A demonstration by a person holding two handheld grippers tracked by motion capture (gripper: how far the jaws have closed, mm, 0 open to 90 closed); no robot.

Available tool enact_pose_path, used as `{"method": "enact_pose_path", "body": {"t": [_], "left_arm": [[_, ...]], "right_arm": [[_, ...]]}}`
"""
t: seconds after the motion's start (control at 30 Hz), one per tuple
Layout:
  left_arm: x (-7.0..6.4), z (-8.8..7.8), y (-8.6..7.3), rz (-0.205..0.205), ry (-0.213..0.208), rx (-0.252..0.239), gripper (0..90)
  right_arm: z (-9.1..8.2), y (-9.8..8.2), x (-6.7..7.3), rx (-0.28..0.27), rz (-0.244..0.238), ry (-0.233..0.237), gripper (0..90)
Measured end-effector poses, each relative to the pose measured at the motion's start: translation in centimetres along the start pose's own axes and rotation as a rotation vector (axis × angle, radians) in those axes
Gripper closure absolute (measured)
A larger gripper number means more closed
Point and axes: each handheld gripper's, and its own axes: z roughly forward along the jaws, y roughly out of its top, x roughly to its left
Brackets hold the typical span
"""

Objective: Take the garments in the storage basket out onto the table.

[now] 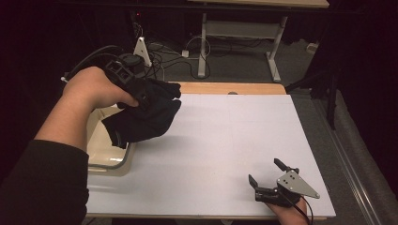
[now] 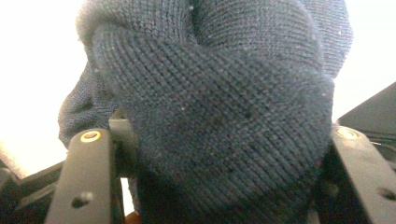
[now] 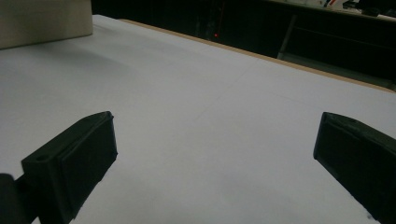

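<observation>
A dark navy knitted garment (image 1: pixel 143 115) hangs bunched from my left gripper (image 1: pixel 141 96), lifted above the right edge of a cream bin (image 1: pixel 101 140) at the table's left. In the left gripper view the knit (image 2: pixel 219 107) fills the space between both jaws, which are shut on it. My right gripper (image 1: pixel 266 172) rests near the table's front right, its jaws wide apart with nothing between them; the right gripper view shows bare white tabletop (image 3: pixel 210 116) between its fingers (image 3: pixel 79 158).
The white tabletop (image 1: pixel 225 136) spreads between the two grippers. The cream bin's wall (image 3: pixel 44 21) shows at the far left of the right gripper view. Behind the table are a desk frame (image 1: pixel 234 33) and floor cables (image 1: pixel 164 51).
</observation>
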Motion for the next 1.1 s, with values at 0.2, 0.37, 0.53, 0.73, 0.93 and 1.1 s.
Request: {"method": "enact_pose_path", "body": {"t": [0.2,0.37,0.53,0.73,0.93,1.1], "left_arm": [[-1.7,0.2,1.2,0.032,-0.007,-0.008,37.7],[-3.2,0.7,2.3,0.059,-0.031,-0.022,37.7],[-4.4,1.4,3.3,0.090,-0.058,-0.028,37.7],[-5.6,2.2,4.1,0.111,-0.075,-0.031,37.6],[-6.5,3.3,4.8,0.132,-0.076,-0.020,37.5],[-7.1,3.9,5.3,0.141,-0.078,-0.023,37.5]], "right_arm": [[0.0,0.0,0.1,-0.001,-0.001,0.001,0.0],[0.0,0.1,0.1,-0.002,0.001,0.001,0.0],[-0.1,0.1,0.0,-0.005,0.001,-0.001,0.0],[-0.2,0.1,0.0,-0.005,0.001,-0.002,0.0],[-0.2,0.0,0.0,-0.005,0.002,-0.001,0.0],[-0.2,0.1,-0.1,-0.008,0.005,-0.001,0.0]]}}
